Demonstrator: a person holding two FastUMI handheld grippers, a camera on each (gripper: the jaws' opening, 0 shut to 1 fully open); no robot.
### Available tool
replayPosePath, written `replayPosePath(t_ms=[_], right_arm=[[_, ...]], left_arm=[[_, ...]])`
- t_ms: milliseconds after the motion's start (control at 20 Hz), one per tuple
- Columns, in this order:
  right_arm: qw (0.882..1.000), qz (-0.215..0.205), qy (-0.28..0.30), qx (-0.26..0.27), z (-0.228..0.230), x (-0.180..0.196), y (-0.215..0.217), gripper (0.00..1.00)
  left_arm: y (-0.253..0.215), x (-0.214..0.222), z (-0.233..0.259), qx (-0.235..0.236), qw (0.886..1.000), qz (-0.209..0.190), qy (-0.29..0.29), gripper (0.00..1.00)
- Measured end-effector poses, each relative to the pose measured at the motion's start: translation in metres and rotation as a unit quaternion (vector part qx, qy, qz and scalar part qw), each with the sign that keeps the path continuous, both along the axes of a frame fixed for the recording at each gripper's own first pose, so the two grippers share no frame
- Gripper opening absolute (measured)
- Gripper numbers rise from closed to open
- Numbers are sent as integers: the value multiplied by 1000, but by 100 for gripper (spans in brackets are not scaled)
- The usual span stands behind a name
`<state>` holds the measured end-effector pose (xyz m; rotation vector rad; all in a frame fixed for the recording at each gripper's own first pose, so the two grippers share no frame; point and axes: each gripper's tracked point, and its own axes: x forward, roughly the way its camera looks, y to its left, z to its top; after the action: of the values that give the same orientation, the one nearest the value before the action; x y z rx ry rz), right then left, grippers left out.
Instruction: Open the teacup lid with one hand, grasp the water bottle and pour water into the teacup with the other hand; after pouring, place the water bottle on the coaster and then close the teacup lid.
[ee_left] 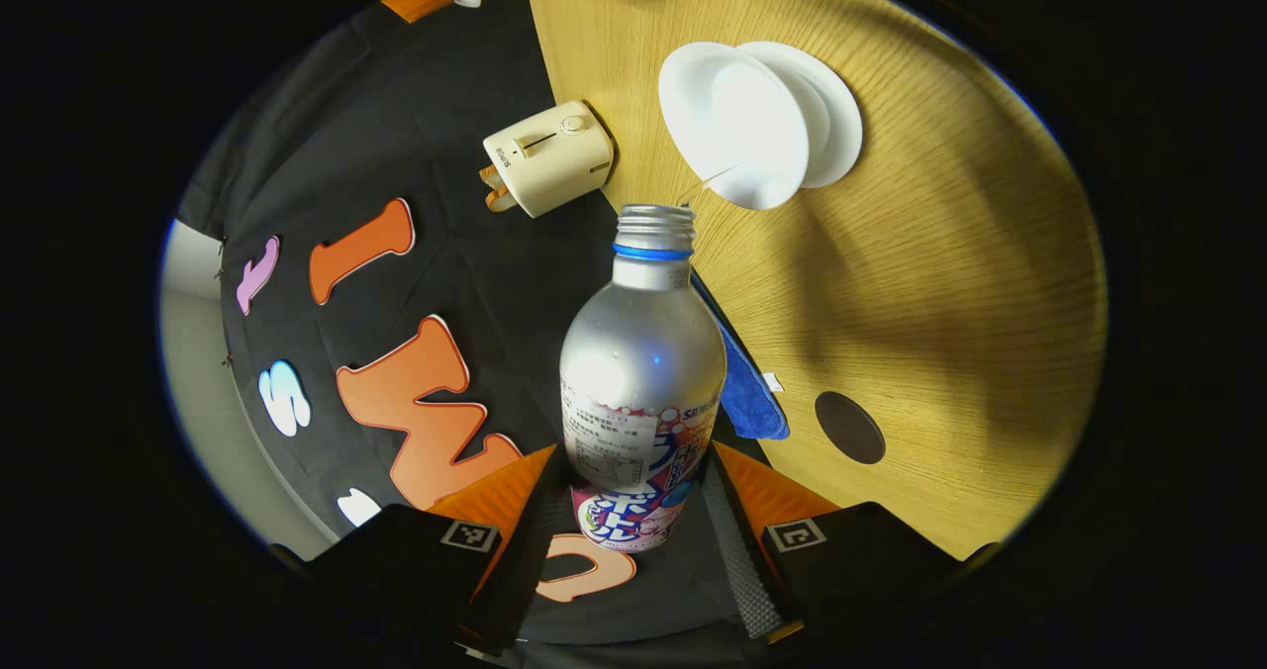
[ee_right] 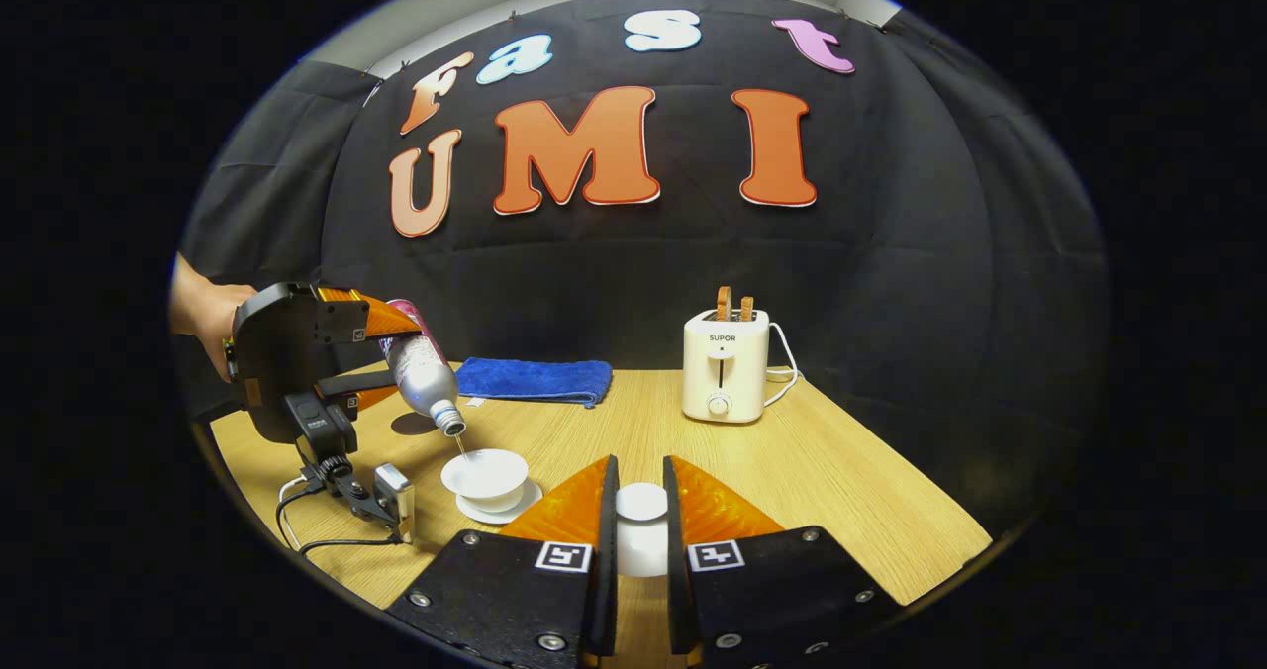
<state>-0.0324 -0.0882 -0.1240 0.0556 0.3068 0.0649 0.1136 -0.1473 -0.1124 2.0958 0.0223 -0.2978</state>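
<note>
Wooden table point(ee_right: 792, 461) carries a toaster point(ee_right: 726, 364) by its back edge, a blue cloth point(ee_right: 535, 379) — and the teacup point(ee_right: 485, 476) near its front-left edge. Left gripper point(ee_left: 633, 521) clamps the tilted bottle point(ee_left: 641, 392) above the cup; right gripper point(ee_right: 639, 521) pinches the lid point(ee_right: 641, 503).

Left gripper view: close, rolled sideways, tipped down along the water bottle point(ee_left: 641, 382) toward the teacup point(ee_left: 737, 125). Right gripper view: low and level over the table point(ee_right: 841, 471), facing the back wall. Shared: teacup point(ee_right: 485, 476), toaster point(ee_right: 726, 364), blue cloth point(ee_right: 535, 379)
</note>
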Motion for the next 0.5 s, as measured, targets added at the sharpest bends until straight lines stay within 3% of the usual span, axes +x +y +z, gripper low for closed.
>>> replayPosePath(t_ms=[500], right_arm=[[1000, 8, -2, -9, 6, -1, 7, 21]], left_arm=[[-13, 0, 14, 22, 999, -37, -25, 82]])
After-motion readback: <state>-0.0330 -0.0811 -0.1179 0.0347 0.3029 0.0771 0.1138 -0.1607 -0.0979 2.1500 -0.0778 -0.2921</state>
